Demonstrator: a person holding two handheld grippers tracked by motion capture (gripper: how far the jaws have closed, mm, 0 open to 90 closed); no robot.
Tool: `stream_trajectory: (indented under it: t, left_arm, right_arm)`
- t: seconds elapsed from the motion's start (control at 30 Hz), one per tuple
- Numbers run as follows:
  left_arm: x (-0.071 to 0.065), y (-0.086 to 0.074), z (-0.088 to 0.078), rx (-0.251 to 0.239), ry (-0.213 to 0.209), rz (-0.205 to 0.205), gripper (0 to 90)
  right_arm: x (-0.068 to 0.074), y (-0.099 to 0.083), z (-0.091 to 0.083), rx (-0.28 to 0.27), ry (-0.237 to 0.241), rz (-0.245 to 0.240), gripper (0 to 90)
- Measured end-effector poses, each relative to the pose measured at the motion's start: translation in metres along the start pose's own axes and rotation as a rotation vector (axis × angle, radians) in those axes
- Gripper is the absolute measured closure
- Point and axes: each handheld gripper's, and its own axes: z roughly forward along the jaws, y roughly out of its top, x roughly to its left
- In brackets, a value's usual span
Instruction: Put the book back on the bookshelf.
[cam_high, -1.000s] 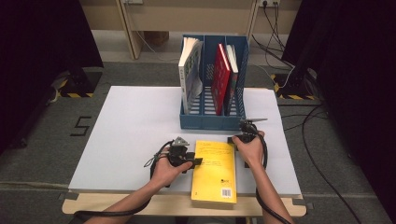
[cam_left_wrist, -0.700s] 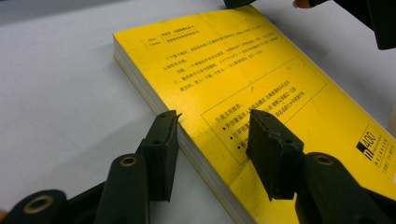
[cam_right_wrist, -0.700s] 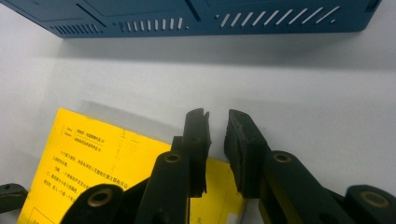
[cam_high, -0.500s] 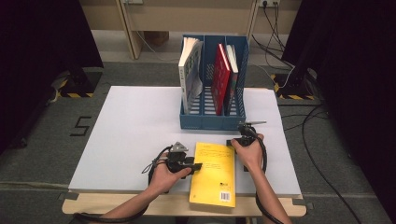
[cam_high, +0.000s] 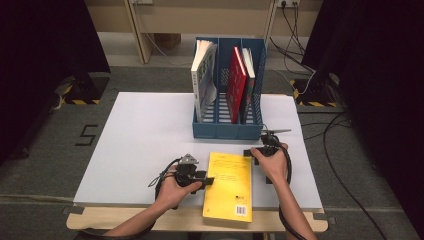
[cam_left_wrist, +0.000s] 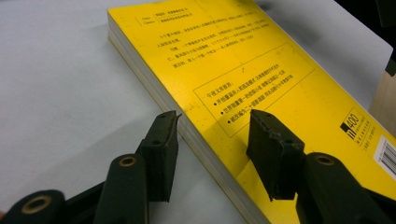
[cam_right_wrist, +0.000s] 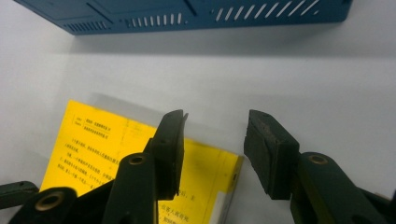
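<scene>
- Evidently the left gripper (cam_left_wrist: 212, 140) stood open astride the yellow book's (cam_high: 229, 185) edge, ready to clamp.
- Right gripper (cam_right_wrist: 215, 144), jaws just opened, held nothing above its corner.

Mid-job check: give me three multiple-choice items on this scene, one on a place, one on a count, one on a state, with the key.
1. Where does the yellow book lie?
A. flat on the table's near edge
B. upright in the rack
C. on the floor

2. How many slots has the blue rack?
A. two
B. three
C. five

3. How is the right gripper?
A. shut on the book
B. shut on nothing
C. open

Key: 1 A, its near end overhangs the white table. 2 B, two dividers show. 3 C, its jaws have just been opening and stand apart above the book's corner.
</scene>
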Motion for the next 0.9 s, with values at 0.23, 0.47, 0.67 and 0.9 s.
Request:
stream_trajectory:
  t: [0.23, 0.47, 0.67, 0.9]
  left_arm:
    - [-0.0021, -0.0006, 0.0013, 0.009, -0.013, 0.003, 52.8]
    - [-0.0029, -0.0007, 0.0014, 0.013, -0.006, 0.010, 52.6]
    - [-0.0038, -0.0005, 0.0007, 0.016, -0.007, 0.020, 53.6]
    - [-0.0043, 0.0003, 0.0004, 0.021, -0.005, 0.024, 53.8]
  right_arm:
    - [-0.0033, -0.0048, 0.0032, 0.022, 0.017, -0.008, 54.4]
    - [-0.0024, -0.0062, 0.0036, 0.020, 0.025, -0.023, 53.2]
    - [-0.0028, -0.0064, 0.0034, 0.019, 0.031, -0.041, 53.4]
    - [-0.0066, -0.0064, 0.0040, 0.004, 0.048, -0.027, 54.3]
